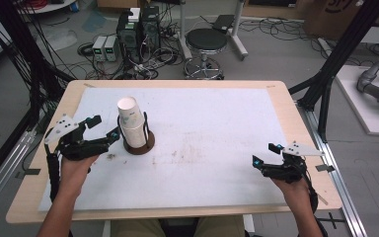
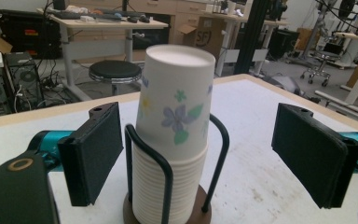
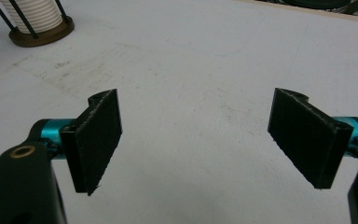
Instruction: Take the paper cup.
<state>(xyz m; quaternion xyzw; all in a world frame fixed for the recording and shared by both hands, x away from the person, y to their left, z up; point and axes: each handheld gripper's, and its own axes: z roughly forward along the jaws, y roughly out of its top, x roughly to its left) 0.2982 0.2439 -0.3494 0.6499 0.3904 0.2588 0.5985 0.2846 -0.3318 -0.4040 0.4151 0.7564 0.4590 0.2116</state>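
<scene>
Looking down from the high view, we start at the near edge, where a person's forearms come in from the bottom and each hand carries a gripper over the white mat (image 1: 212,148) on the wooden table (image 1: 298,143). Our right gripper (image 1: 264,155) sits low at the near right part of the mat, its jaws spread wide and grasping nothing; in the right gripper view the right gripper (image 3: 205,140) has only bare, slightly smudged mat between its two black pads (image 3: 98,140). Over on the left, the left gripper (image 1: 104,128) is a touch farther up the table, jaws released too, just beside the stack of paper cups (image 1: 132,122). In the left gripper view the left gripper (image 2: 200,154) frames that stack of paper cups (image 2: 175,135) squarely, one pad on each side and apart from the cup walls, so nothing is clamped. The cups stand upside down, nested, the top one printed with small flowers, inside a black wire holder (image 1: 145,129) on a round brown base (image 1: 139,146), at the left part of the mat. Farther back, beyond the table's far edge, we see a black round stool (image 1: 206,42) and computer towers (image 1: 139,30) amid cables on the floor.
</scene>
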